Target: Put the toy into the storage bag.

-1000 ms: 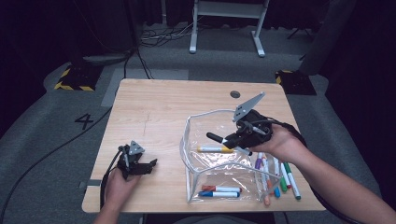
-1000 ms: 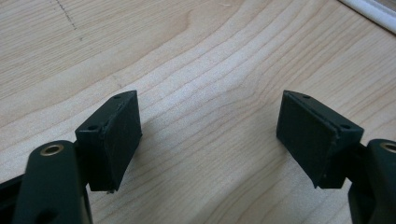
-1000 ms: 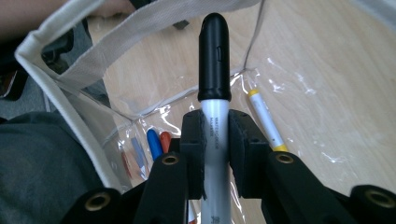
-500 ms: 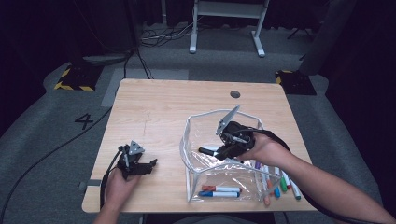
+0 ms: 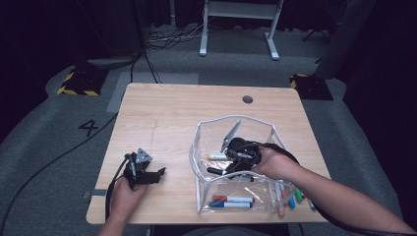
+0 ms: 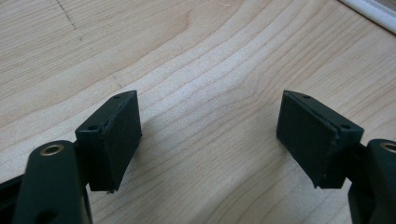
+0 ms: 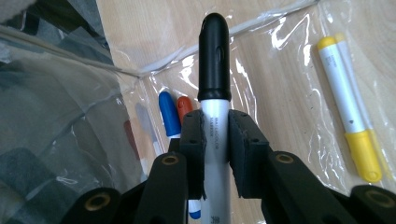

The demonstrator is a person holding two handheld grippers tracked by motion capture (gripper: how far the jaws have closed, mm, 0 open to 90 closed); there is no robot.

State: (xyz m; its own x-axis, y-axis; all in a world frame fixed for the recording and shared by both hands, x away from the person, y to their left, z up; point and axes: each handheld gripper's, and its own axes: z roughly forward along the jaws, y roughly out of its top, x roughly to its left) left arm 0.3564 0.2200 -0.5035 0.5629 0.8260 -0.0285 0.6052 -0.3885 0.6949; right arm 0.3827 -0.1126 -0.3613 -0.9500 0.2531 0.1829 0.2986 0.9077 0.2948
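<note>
The left gripper (image 5: 160, 173) rests with jaws wide apart and empty on bare table (image 5: 172, 113), well apart from the clear bag (image 5: 201, 184). Inside that bag, the right gripper (image 7: 215, 135) clamps a black-capped marker (image 7: 215, 60), above the yellow marker (image 7: 348, 112).

Light wooden counter (image 5: 172, 113) sitting on grey carpet floor (image 5: 44, 132); white metal stand frame (image 5: 238, 19) standing behind, black-yellow hazard-striped blocks (image 5: 78, 81) flanking, dark surroundings.
</note>
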